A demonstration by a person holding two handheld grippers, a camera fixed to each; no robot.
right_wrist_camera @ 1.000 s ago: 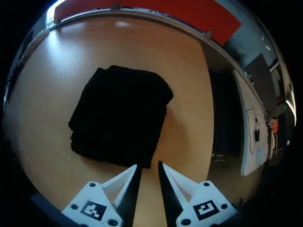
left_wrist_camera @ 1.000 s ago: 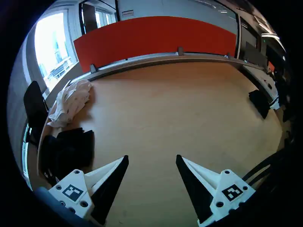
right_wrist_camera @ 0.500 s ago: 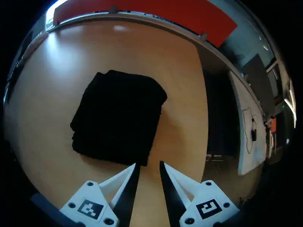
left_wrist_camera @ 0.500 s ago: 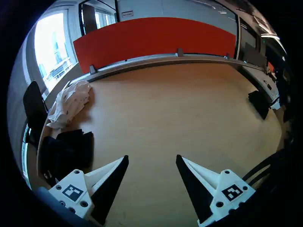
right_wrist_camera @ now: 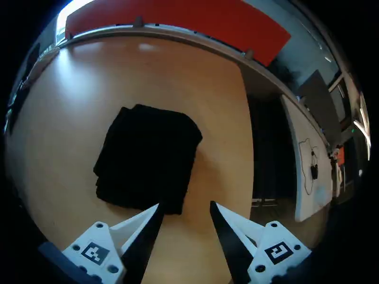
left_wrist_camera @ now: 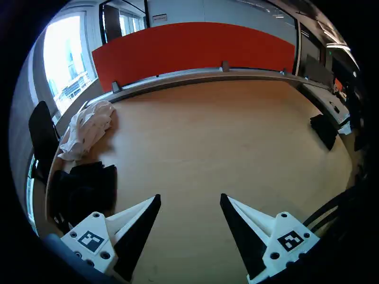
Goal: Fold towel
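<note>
1. Left gripper (left_wrist_camera: 189, 196): jaws wide apart, nothing btwn, over bare wooden table (left_wrist_camera: 213, 132).
2. Right gripper (right_wrist_camera: 186, 203): jaws apart, empty; folded black towel (right_wrist_camera: 147, 163) lies flat on table just ahead, near edge by left fingertip.
3. Left gripper view: crumpled white cloth (left_wrist_camera: 87, 128) far left, dark pile (left_wrist_camera: 85, 187) nearer, red partition (left_wrist_camera: 189, 47) behind.

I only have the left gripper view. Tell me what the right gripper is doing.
Observer: The right gripper is open and holds nothing, fingers apart above the table.
Operator: Report what lies ahead of it.
Observer: A black towel, folded into a neat rectangle, lies flat on the table, its near edge right by one fingertip.
Operator: Describe that side's surroundings.
Observer: The table's edge runs right of the towel; beyond it stands a white desk with a cable on it.
</note>
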